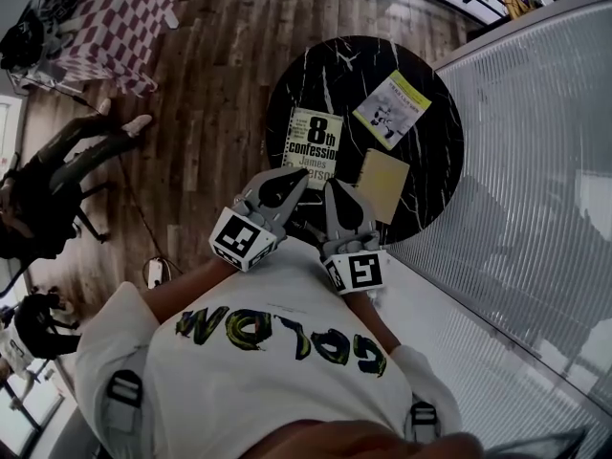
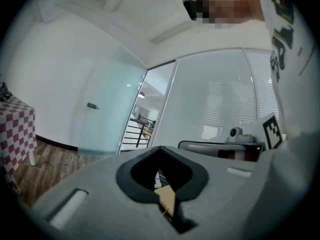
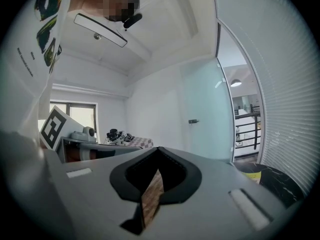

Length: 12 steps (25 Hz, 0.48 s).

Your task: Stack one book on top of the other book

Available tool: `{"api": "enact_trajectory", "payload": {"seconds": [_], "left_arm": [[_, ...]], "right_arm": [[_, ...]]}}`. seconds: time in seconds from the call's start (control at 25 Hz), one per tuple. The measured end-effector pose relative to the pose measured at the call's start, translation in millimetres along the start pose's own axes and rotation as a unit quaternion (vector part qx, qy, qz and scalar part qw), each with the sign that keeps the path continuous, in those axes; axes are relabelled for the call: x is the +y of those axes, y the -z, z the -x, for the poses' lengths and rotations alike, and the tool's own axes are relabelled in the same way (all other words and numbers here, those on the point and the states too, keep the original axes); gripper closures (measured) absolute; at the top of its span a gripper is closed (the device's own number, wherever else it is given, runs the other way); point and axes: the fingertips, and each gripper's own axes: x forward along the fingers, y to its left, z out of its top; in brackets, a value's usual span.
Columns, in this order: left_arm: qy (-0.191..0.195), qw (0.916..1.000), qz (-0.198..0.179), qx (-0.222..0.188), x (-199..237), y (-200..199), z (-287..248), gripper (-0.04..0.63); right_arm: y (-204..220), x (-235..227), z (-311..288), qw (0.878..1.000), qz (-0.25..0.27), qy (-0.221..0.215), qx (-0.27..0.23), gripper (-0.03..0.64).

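White book (image 1: 314, 147), yellow book (image 1: 392, 109), tan notebook (image 1: 382, 184)

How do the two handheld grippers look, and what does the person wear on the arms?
Both the left gripper and the right gripper have grey, wedge-shaped plastic jaws with a dark opening. Each carries a white cube with black square markers. The person wears a white short-sleeved T-shirt with green-yellow lettering.

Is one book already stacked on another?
No, the white book, yellow book and tan book lie apart on the table.
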Motion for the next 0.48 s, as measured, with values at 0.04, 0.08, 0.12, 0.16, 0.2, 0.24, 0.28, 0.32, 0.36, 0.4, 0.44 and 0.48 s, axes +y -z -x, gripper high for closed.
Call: {"api": "enact_trajectory", "payload": {"seconds": [0.04, 0.08, 0.12, 0.16, 0.2, 0.24, 0.28, 0.32, 0.36, 0.4, 0.44, 0.48], "left_arm": [[-0.002, 1.0000, 0.002, 0.002, -0.7, 2.2, -0.6, 0.592], [-0.004, 1.0000, 0.005, 0.005, -1.9, 4.8, -0.9, 0.592], [-0.005, 0.9999, 0.007, 0.008, -3.5, 7.7, -1.0, 0.592], [-0.006, 0.9999, 0.009, 0.011, -5.2, 10.8, -1.2, 0.592], [-0.006, 0.9998, 0.010, 0.014, -7.1, 14.1, -1.5, 0.592], [-0.006, 0.9998, 0.011, 0.018, -8.8, 17.6, -2.0, 0.592], [-0.005, 0.9997, 0.012, 0.023, -10.3, 21.5, -2.6, 0.592], [-0.006, 0.9995, 0.014, 0.028, -11.4, 25.7, -3.3, 0.592], [-0.006, 0.9993, 0.017, 0.033, -12.5, 30.1, -4.1, 0.592], [-0.006, 0.9990, 0.020, 0.039, -13.7, 34.4, -5.0, 0.592], [-0.007, 0.9988, 0.022, 0.043, -14.8, 38.2, -5.9, 0.592], [-0.008, 0.9986, 0.023, 0.047, -15.6, 41.3, -6.6, 0.592]], "right_arm": [[2.3, -1.1, 0.7, 1.000, -0.003, -0.001, 0.003, 0.615], [5.1, -2.1, 1.9, 1.000, -0.005, -0.002, 0.007, 0.614], [8.2, -3.2, 3.5, 1.000, -0.006, -0.003, 0.010, 0.614], [11.3, -4.3, 5.3, 1.000, -0.008, -0.004, 0.014, 0.614], [14.3, -5.5, 7.2, 1.000, -0.010, -0.004, 0.017, 0.614], [17.5, -6.6, 8.9, 1.000, -0.011, -0.005, 0.020, 0.615], [21.0, -7.5, 10.6, 1.000, -0.014, -0.005, 0.024, 0.614], [24.6, -8.1, 12.1, 0.999, -0.017, -0.006, 0.028, 0.614], [28.2, -8.4, 13.6, 0.999, -0.020, -0.008, 0.032, 0.614], [31.4, -8.9, 15.2, 0.999, -0.023, -0.009, 0.036, 0.614], [34.3, -9.5, 16.7, 0.999, -0.026, -0.010, 0.039, 0.614], [36.7, -10.3, 17.9, 0.999, -0.030, -0.009, 0.042, 0.614]]}}
